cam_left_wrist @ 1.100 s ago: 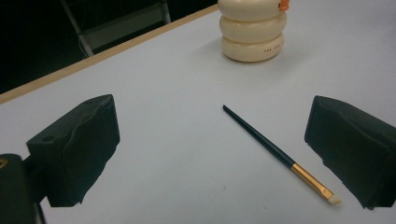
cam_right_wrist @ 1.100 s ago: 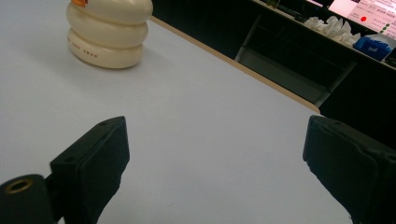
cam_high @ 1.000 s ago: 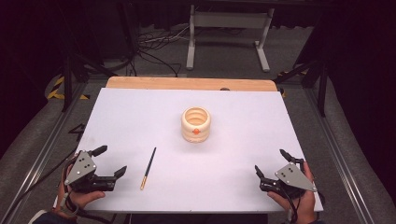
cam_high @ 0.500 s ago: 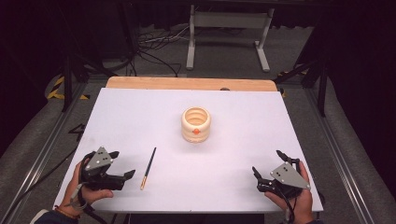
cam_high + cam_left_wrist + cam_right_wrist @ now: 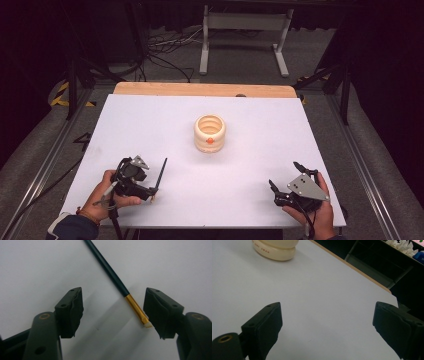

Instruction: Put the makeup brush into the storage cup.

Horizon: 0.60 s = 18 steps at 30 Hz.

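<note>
White matte table (image 5: 150, 125) is lying flat and smooth, with a bare wood strip (image 5: 200, 89) running along its far edge. Cream ribbed jar (image 5: 210, 133), a round body of stacked rings with an open top and a small orange mark on the front, is standing upright near the table centre; its glossy base is showing at the top of the right gripper view (image 5: 275, 250). Right gripper (image 5: 285, 179), black with a grey three-cornered plate, is sitting at the near right, well apart from the jar, jaws spread wide over bare table (image 5: 325, 326). Left gripper (image 5: 145, 184) is resting at the near left, jaws parted and gripping nothing (image 5: 112, 311). Thin paintbrush (image 5: 159, 177) is lying on the table between those jaws: dark glossy handle, gold metal ferrule (image 5: 135, 307), pale flat tip just beside one jaw pad, contact unclear.
</note>
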Each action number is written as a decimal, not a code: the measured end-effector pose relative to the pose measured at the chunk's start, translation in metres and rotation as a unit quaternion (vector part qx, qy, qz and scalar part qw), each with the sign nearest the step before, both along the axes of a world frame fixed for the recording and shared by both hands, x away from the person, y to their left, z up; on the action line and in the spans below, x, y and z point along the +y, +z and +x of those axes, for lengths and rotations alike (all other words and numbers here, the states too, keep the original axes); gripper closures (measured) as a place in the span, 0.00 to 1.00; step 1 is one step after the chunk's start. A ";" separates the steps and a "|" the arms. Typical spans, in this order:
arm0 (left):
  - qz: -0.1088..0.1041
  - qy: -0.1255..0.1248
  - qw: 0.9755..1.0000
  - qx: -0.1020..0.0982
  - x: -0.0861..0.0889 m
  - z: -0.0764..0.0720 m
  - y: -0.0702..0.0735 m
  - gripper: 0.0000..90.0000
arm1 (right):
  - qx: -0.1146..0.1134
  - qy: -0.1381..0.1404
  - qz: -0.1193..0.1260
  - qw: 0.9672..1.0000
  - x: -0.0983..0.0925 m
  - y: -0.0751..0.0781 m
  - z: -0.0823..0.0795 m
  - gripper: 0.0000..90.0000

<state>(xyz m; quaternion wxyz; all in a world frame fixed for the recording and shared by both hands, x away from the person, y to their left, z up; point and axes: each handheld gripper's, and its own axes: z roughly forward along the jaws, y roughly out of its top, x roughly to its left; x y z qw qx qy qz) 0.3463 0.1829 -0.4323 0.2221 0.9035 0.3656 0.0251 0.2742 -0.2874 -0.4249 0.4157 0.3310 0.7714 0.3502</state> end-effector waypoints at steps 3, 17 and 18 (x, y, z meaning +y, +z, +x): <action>0.020 -0.004 1.000 0.010 -0.008 0.004 -0.003 0.53 | 0.006 0.000 -0.005 1.000 0.000 -0.002 0.002 0.11; 0.079 -0.054 0.995 -0.001 -0.017 0.004 0.000 0.92 | 0.001 0.001 -0.019 1.000 0.003 -0.002 0.001 0.11; 0.080 -0.057 0.995 0.002 -0.017 0.005 0.001 0.92 | 0.002 0.001 -0.021 1.000 0.003 -0.002 0.002 0.11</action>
